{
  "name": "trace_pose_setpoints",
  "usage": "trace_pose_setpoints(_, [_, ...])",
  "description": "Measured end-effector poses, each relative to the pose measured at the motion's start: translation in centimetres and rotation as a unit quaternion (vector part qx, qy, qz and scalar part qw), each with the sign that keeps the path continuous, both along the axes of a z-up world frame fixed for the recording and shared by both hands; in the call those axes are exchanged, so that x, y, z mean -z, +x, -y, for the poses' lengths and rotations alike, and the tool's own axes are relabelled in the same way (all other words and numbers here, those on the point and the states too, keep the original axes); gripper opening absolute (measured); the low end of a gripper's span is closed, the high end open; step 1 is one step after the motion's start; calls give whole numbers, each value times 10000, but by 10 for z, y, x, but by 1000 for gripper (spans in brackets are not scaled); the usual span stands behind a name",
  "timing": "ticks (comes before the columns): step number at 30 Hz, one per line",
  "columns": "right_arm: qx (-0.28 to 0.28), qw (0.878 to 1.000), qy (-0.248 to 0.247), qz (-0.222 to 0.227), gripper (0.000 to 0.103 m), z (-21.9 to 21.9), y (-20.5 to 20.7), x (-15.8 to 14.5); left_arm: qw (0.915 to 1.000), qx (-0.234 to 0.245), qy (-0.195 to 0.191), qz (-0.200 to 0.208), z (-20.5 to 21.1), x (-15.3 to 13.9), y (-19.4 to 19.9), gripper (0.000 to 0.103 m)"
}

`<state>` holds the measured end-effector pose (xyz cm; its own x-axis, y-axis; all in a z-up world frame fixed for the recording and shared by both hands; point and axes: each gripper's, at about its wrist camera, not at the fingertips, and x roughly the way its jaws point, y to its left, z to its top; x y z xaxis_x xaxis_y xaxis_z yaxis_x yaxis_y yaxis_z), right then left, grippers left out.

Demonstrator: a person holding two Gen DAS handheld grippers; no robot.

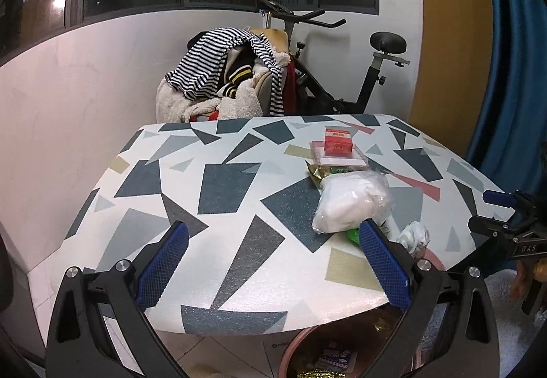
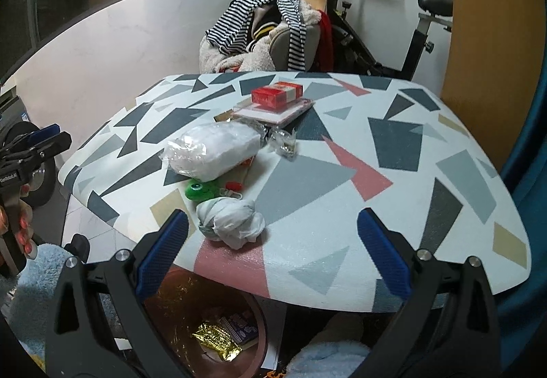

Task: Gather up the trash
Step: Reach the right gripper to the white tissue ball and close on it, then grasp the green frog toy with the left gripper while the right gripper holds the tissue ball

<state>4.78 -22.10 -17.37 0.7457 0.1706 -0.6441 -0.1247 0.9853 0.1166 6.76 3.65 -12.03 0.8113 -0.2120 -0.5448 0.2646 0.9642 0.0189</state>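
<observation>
With both tools hovering at the near edge of the table (image 2: 393,125), nothing is gripped yet: the left gripper (image 1: 273,260) and the right gripper (image 2: 272,246) both stand wide, pads empty. Trash sits in a cluster right of centre: a crumpled white wad (image 2: 232,220) nearest the edge, just beside the right gripper's left finger; behind it a green toy-like item (image 2: 200,190), then a clear plastic bag of white stuff (image 2: 212,152), foil wrappers (image 2: 283,142), and a red box (image 2: 277,94) on a flat pink pack (image 2: 273,113). A copper-coloured bin (image 2: 205,337) stands below the table edge, already holding a gold foil packet (image 2: 217,342)

Risks, as judged:
- wad lies off-centre to the jaws; closing from here could pinch only a fold, or nudge it over the edge beside the bin
- bag is slippery and bulky; a shallow grip may let it slide out
- dragging the bag may pull the green item and wrappers along
- red box and pink pack may not be trash; cannot tell
</observation>
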Motion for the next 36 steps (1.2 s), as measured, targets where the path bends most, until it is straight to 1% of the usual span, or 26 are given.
trace_pose_setpoints(6, [-175,9996,120,-205,98,-12,19,19,9997,5,-222,-128,-9,5,3,97])
trace_pose_setpoints(12, [-347,9972,296,-600,97,-30,46,46,9988,-39,-325,-366,-15,14,9,97])
trace_pose_setpoints(15, [-439,9951,324,-823,93,-37,58,59,9982,-28,-400,-456,-16,17,14,97])
trace_pose_setpoints(20, [-584,9927,249,-1025,86,-47,66,71,9980,44,-386,-501,-13,20,20,97])
trace_pose_setpoints(21, [-608,9925,207,-1037,85,-48,67,72,9977,54,-399,-542,-12,21,22,97])
trace_pose_setpoints(22, [-636,9926,151,-1021,78,-50,66,72,9974,61,-420,-574,-11,22,24,97])
trace_pose_setpoints(23, [-717,9917,84,-1061,67,-52,66,71,9972,70,-450,-597,-10,22,25,97])
trace_pose_setpoints(26, [-792,9910,122,-1072,64,-48,66,68,9968,116,-487,-621,-5,21,26,97])
trace_pose_setpoints(29, [-777,9925,48,-940,64,-43,61,62,9968,196,-465,-623,0,21,26,97])
trace_pose_setpoints(36, [-610,9963,125,-600,64,-23,47,47,9956,394,-453,-717,16,25,23,97])
